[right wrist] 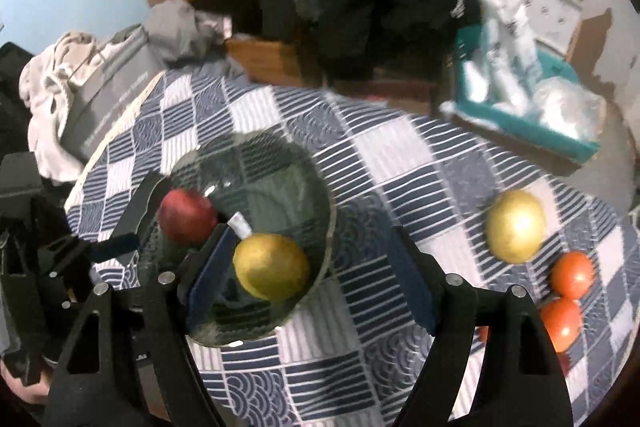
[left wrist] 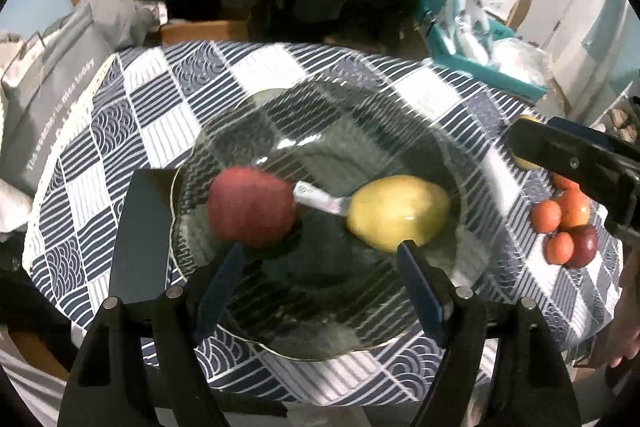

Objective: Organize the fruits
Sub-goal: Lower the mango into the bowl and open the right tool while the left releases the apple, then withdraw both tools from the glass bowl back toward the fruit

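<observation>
- A grey bag (left wrist: 48,99) with pale lettering is seen at the far left, beside the table edge, with crumpled cloth (right wrist: 52,99) against it.
- The table is covered by a blue-and-white patterned tablecloth (left wrist: 168,99).
- A dark glass bowl (left wrist: 224,147) is set on the cloth, left of the middle.
- Inside the bowl a red apple (left wrist: 252,205) is found on the left and a yellow-green pear (left wrist: 400,213) on the right, with a small white object (left wrist: 320,199) between them; what it is cannot be told.
- The left gripper (left wrist: 320,251) is held above the bowl, its jaws standing apart with nothing pressed between them; the apple and pear are seen beyond the blue fingertips.
- The right gripper (right wrist: 312,239) is held above the bowl's right rim, its jaws parted and empty; the pear appears just inside its left finger.
- A second yellow pear (right wrist: 516,231) is laid on the cloth, well right of the bowl.
- Small orange fruits (right wrist: 572,275) and a dark red fruit (left wrist: 584,245) are clustered at the far right.
- A teal bin (right wrist: 532,123) holding plastic packaging is seen beyond the table.
</observation>
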Tool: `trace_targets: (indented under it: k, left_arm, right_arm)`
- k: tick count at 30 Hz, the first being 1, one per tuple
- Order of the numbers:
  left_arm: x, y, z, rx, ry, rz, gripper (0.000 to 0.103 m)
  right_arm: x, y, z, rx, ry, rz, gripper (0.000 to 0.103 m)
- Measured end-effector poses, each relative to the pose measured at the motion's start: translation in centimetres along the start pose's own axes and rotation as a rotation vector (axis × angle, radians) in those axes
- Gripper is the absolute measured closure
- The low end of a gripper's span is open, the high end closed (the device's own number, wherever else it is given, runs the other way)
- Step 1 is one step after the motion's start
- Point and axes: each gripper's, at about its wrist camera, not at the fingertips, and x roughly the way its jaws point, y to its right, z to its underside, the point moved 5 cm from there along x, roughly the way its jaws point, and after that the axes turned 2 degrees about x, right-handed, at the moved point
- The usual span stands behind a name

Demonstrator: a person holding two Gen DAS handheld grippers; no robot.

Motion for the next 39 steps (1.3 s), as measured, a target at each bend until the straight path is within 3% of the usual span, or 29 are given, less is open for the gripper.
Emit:
trace_targets:
  k: [9,11,21,39]
  left_arm:
    - [-4.5,3.5,-1.6,0.053,0.103,0.038,0.022]
    - [-5.5,4.1,-2.0,0.060,0.124,0.049,0.017]
    - [-10.3,7.2,-3.0,0.113,0.242,0.077,0.017]
    - [-14.9,12.4,-4.1,0.173,0.337,0.145,0.011]
  right_arm:
    - [-6.5,2.2,-0.6,-0.004,0.149,0.106,0.024]
    - [-7.8,2.6,-0.7,-0.001,0.173,0.113,0.024]
    - [-14.2,4.9,-0.1,0.051,0.288,0.127,0.021]
    - [-20.1,9.2,2.8,0.094,0.377,0.168,0.021]
